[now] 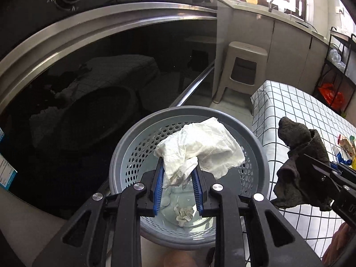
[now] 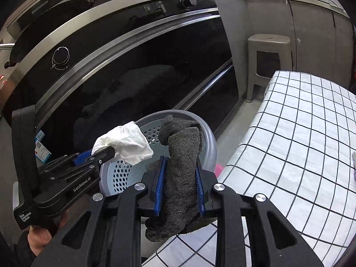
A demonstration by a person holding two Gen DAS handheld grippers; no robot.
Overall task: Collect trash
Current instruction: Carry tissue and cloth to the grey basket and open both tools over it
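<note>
My left gripper (image 1: 179,169) is shut on a crumpled white tissue (image 1: 200,146) and holds it right above a grey perforated trash basket (image 1: 133,155). A small crumpled paper wad (image 1: 184,215) lies on the basket's bottom. My right gripper (image 2: 180,166) is shut on a dark grey cloth (image 2: 181,155) and holds it over the edge of the table, beside the basket (image 2: 209,146). The cloth also shows at the right of the left wrist view (image 1: 300,162). The tissue shows at the left of the right wrist view (image 2: 126,144).
A black oven door (image 1: 100,77) with a steel handle stands behind the basket. A table with a white checked cloth (image 2: 289,144) is at the right. A beige plastic stool (image 1: 244,66) stands by the cabinets. Colourful wrappers (image 1: 346,149) lie on the table.
</note>
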